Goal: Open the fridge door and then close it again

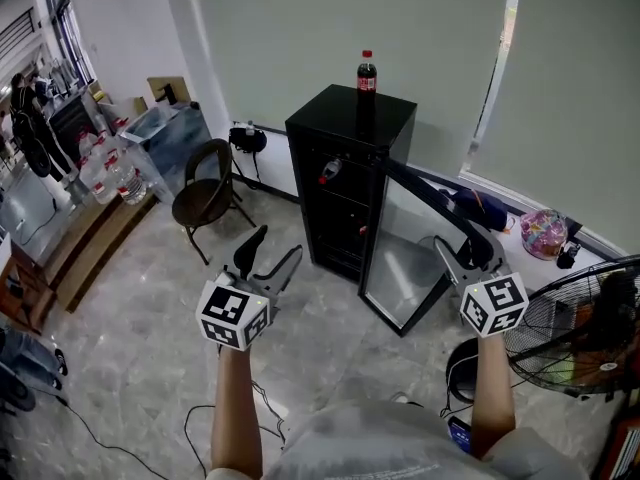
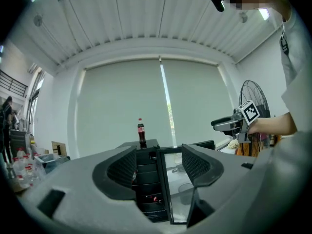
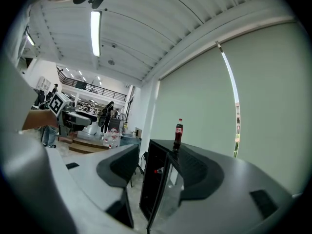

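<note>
Pale stone floor (image 1: 150, 338), blinds (image 1: 330, 18) behind. The black fridge (image 1: 345, 168) has its glass door (image 1: 405, 273) open, 1 cola bottle (image 1: 367, 71) on top. Left claw (image 1: 280, 242) and right claw (image 1: 468, 249) are both released and empty. Only the right gripper view shows a balcony (image 3: 90, 87), perhaps with people on it.

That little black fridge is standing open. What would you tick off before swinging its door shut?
1. Is the fridge door swung wide open? ok.
2. Is the cola bottle upright on top of the fridge? ok.
3. Is the red-topped item on the upper shelf out of the door's way? cannot tell.
4. Is the left gripper empty, with its jaws apart? ok.
5. Is the right gripper empty, with its jaws apart? ok.
6. Is the right gripper touching the door's top edge? cannot tell.
</note>
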### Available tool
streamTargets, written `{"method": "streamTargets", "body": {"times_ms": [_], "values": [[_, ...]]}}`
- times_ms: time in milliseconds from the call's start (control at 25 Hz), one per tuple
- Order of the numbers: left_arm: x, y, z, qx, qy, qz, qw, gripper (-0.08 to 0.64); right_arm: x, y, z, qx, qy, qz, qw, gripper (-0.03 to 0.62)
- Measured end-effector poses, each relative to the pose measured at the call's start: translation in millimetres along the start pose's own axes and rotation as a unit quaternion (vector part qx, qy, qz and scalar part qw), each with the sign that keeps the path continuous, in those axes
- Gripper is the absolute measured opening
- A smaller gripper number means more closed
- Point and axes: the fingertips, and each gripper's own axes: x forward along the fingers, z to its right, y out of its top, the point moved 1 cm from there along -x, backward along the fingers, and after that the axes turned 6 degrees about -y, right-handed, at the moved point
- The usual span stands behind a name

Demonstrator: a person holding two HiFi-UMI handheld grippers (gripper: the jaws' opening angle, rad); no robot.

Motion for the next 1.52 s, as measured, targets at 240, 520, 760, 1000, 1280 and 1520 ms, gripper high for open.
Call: {"method": "streamTargets", "body": {"times_ms": [240, 520, 760, 1000, 1280, 1520], "values": [[3, -12, 1, -0.008, -0.032, -0.007, 0.9994, 0.265, -11, -14, 15, 0.006, -0.046, -0.019, 0.999, 0.252], [16, -38, 3, -0.015, -0.075, -0.034, 0.9965, 0.264, -39, -47, 40, 0.014, -0.115, -0.065, 0.991, 0.252], [59, -67, 27, -0.034, -0.132, -0.059, 0.9890, 0.264, -61, -78, 60, 0.031, -0.159, -0.105, 0.981, 0.256], [124, -74, 73, -0.036, -0.175, -0.078, 0.9808, 0.264, -45, -112, 81, 0.058, -0.147, -0.130, 0.979, 0.256], [182, -85, 98, -0.030, -0.185, -0.115, 0.9755, 0.264, -17, -168, 123, 0.081, -0.142, -0.141, 0.976, 0.270], [199, -110, 103, -0.027, -0.177, -0.151, 0.9722, 0.264, 4, -192, 137, 0.110, -0.112, -0.122, 0.980, 0.278]]}}
